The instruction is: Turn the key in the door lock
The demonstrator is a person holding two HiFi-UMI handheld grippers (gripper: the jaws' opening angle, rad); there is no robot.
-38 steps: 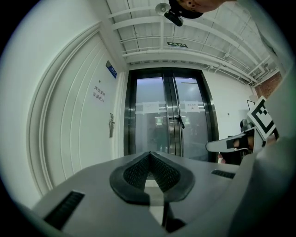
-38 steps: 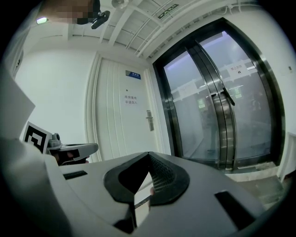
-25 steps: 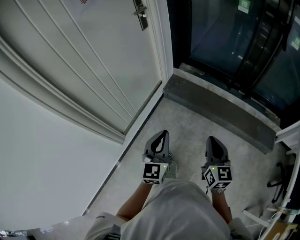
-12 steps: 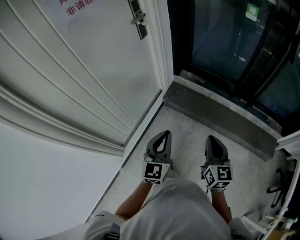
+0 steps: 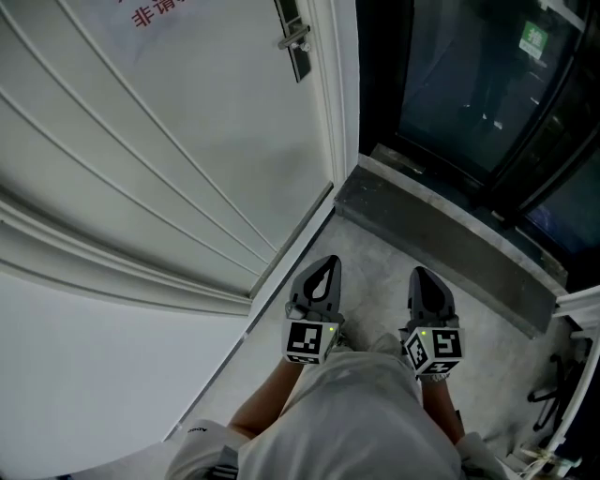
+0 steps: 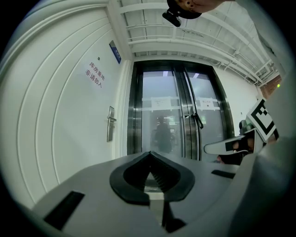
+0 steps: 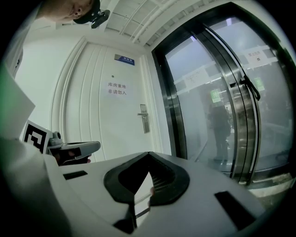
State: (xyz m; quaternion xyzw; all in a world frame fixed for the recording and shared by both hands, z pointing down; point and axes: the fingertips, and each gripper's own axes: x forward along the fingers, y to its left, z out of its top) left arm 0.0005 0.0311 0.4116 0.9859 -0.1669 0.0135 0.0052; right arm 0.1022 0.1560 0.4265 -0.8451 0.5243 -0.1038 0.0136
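Note:
A white panelled door (image 5: 178,141) stands at the left of the head view, with a metal lock plate and lever handle (image 5: 298,42) near its right edge. The same lock plate (image 6: 111,122) shows far off in the left gripper view, and the lock plate (image 7: 144,118) in the right gripper view. No key can be made out at this distance. My left gripper (image 5: 330,261) and right gripper (image 5: 419,272) are held side by side low over the floor, well short of the door. Both have their jaws shut with nothing between them.
Dark glass sliding doors (image 5: 469,84) stand ahead at the right, behind a raised grey stone threshold (image 5: 441,234). A notice in red characters (image 5: 155,11) is on the white door. White framework (image 5: 577,309) stands at the right edge. The floor is pale speckled stone.
The person has walked forward: the door, lock plate and threshold have shifted in the head view. Both grippers keep their place before the body, still shut.

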